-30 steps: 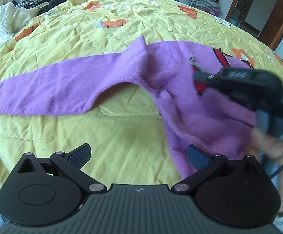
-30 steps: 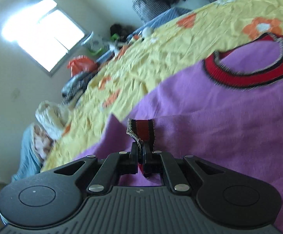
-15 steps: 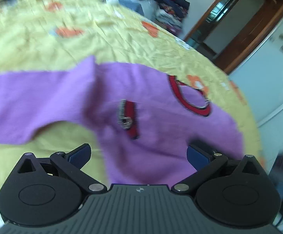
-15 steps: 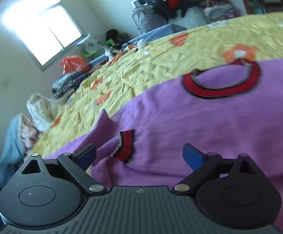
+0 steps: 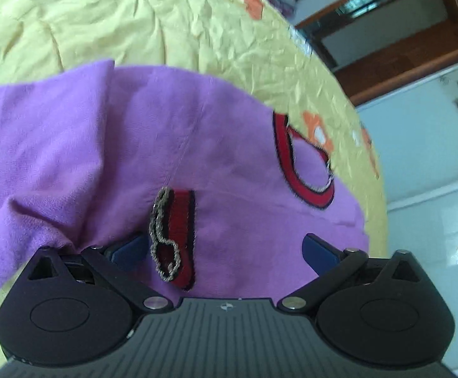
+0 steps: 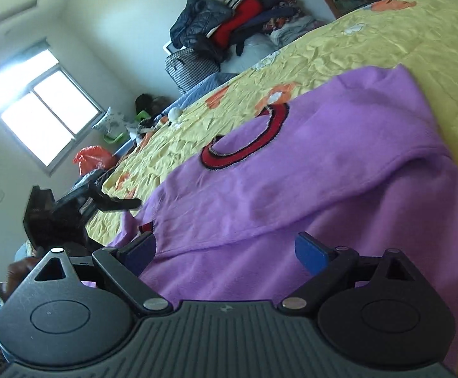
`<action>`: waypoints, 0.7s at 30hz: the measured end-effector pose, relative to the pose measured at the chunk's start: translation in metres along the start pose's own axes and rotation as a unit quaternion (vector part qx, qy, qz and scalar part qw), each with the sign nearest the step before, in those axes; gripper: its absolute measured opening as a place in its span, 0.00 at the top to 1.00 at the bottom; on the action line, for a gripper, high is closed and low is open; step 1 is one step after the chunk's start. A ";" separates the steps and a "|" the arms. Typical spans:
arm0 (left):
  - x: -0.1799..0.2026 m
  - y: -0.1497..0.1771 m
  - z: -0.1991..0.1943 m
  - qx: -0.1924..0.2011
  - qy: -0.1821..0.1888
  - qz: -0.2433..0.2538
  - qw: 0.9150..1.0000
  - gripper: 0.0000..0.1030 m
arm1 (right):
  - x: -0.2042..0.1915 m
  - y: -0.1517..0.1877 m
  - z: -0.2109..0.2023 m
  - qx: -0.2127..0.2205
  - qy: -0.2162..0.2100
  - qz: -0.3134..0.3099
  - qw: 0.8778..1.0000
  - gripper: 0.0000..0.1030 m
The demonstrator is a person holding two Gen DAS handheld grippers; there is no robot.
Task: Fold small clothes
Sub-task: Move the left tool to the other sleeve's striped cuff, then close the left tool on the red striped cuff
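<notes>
Left gripper (image 5: 225, 249) wide open right over the red cuff (image 5: 173, 236), not pinching it, cuff lying loose on the purple sweater (image 5: 102, 145). Right gripper (image 6: 225, 252) also spread wide, nothing between the 2 fingers, hovering above the sweater's body. Sweater flat on the yellow quilt (image 6: 386, 41), red collar (image 6: 247, 138) further out. Heap of clothes (image 6: 225, 22) by the far wall.

purple sweater (image 5: 102, 145), red collar, one sleeve folded over its body
</notes>
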State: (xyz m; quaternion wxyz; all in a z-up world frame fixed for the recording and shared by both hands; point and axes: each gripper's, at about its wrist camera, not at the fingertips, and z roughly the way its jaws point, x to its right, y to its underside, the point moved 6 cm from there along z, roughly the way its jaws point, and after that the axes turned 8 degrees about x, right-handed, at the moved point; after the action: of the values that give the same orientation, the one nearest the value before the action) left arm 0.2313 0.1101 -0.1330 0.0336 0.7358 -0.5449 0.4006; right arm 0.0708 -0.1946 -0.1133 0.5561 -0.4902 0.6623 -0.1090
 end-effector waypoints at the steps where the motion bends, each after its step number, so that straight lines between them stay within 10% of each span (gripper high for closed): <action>1: 0.001 0.001 0.001 0.002 -0.003 0.004 1.000 0.03 | -0.002 -0.001 -0.001 0.004 -0.001 -0.011 1.000 0.07; 3: 0.003 0.004 0.000 0.016 -0.004 0.013 1.000 0.16 | -0.008 -0.002 -0.002 0.010 -0.007 -0.037 0.999 0.07; 6: 0.000 0.005 0.004 0.008 -0.020 0.014 1.000 0.90 | -0.013 -0.002 -0.001 0.012 -0.006 -0.065 0.998 0.07; 11: 0.002 -0.009 -0.014 0.064 -0.039 0.066 0.995 0.98 | -0.013 -0.009 0.013 -0.022 0.033 -0.113 0.993 0.07; 21: 0.003 -0.037 -0.042 0.128 -0.079 0.133 0.980 1.00 | 0.045 -0.072 -0.009 0.048 0.125 -0.121 0.984 0.01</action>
State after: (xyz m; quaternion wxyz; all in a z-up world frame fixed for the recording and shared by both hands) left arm 0.2389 0.1435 -0.0881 -0.1577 0.6841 -0.5830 0.4089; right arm 0.1060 -0.2688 -0.0891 0.4747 -0.5216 0.6565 -0.2678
